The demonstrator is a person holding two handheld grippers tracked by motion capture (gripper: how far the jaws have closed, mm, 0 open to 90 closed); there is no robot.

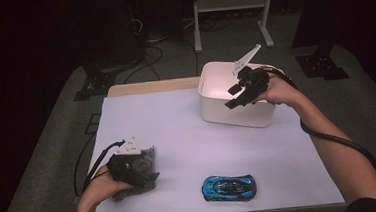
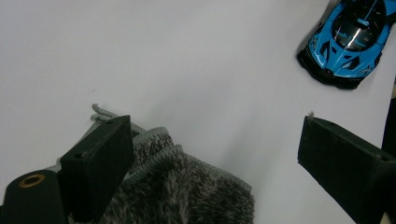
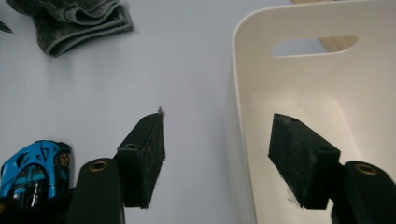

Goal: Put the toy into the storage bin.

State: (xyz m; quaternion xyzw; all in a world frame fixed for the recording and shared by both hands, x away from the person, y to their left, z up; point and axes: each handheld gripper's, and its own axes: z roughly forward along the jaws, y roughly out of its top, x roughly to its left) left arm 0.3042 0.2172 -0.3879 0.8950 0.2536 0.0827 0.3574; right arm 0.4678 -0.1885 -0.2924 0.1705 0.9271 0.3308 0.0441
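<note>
The right gripper (image 1: 235, 95) is being held with its jaws spread and empty astride the near wall of the white bin (image 1: 237, 115), one jaw inside and one outside, the bin sitting at about one o'clock on the table (image 1: 178, 132). The left gripper (image 1: 148, 170) is being kept at eight o'clock with its jaws wide apart, one resting against the grey towel (image 2: 187, 191) and nothing being pinched. The blue toy car (image 1: 229, 188) is lying at six o'clock, well apart from both.
</note>
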